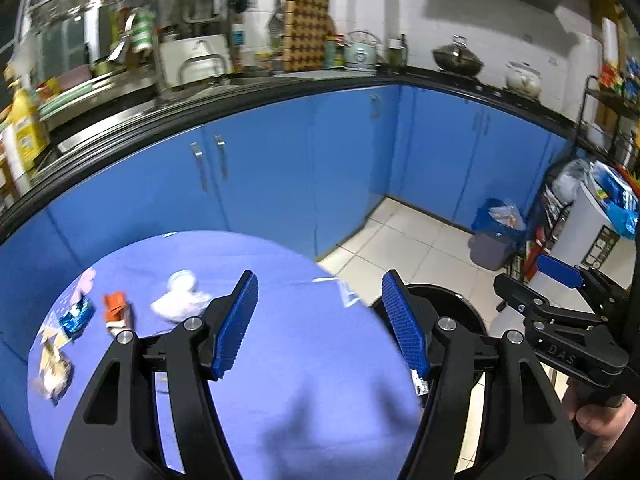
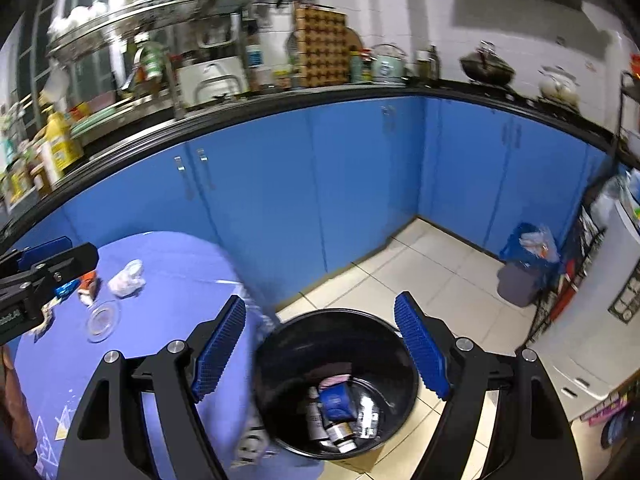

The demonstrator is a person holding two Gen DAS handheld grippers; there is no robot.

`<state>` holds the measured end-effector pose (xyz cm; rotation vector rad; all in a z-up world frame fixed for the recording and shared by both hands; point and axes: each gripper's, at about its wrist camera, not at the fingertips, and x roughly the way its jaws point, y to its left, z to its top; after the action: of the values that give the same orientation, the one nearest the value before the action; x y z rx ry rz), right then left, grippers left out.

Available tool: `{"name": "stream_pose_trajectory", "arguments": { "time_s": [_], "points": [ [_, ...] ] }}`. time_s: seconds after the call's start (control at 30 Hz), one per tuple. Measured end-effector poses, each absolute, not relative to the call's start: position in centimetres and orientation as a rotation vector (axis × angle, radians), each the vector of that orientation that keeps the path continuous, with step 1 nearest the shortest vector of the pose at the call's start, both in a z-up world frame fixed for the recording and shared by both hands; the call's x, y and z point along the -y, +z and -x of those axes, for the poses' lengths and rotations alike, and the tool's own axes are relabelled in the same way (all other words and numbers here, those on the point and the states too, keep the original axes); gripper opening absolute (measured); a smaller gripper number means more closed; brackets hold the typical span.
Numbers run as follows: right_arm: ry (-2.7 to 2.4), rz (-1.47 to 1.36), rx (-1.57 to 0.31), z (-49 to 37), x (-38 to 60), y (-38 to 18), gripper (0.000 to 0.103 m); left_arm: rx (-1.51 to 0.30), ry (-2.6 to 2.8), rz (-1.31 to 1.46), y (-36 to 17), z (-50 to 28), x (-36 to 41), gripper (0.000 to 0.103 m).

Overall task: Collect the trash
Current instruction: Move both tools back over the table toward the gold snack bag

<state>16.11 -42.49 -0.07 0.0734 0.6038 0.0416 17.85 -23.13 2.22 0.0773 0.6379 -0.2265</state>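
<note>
A round table with a blue cloth holds trash: a crumpled white tissue, an orange wrapper, a blue foil wrapper and paper scraps at its left. My left gripper is open and empty above the table's right part. My right gripper is open and empty above a black bin that holds bottles and a blue packet. The bin's rim also shows in the left wrist view. A clear plastic lid lies on the cloth.
Blue cabinets under a black counter run behind the table. A small grey bin with a blue bag stands in the floor corner. A rack and a white appliance stand at the right. White floor tiles lie between.
</note>
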Motion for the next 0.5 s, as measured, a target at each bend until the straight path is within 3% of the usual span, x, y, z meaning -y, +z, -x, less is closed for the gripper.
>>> {"name": "stream_pose_trajectory", "arguments": {
  "time_s": [0.37,0.5],
  "points": [
    [0.218,-0.037,-0.625,-15.9,32.7,0.6,0.075,-0.633,-0.071,0.009,1.8,-15.4,11.9,0.066],
    [0.255,-0.010,-0.646,-16.4,28.9,0.1,0.075,-0.641,-0.008,0.026,1.0,-14.6,7.0,0.082]
  ]
}}
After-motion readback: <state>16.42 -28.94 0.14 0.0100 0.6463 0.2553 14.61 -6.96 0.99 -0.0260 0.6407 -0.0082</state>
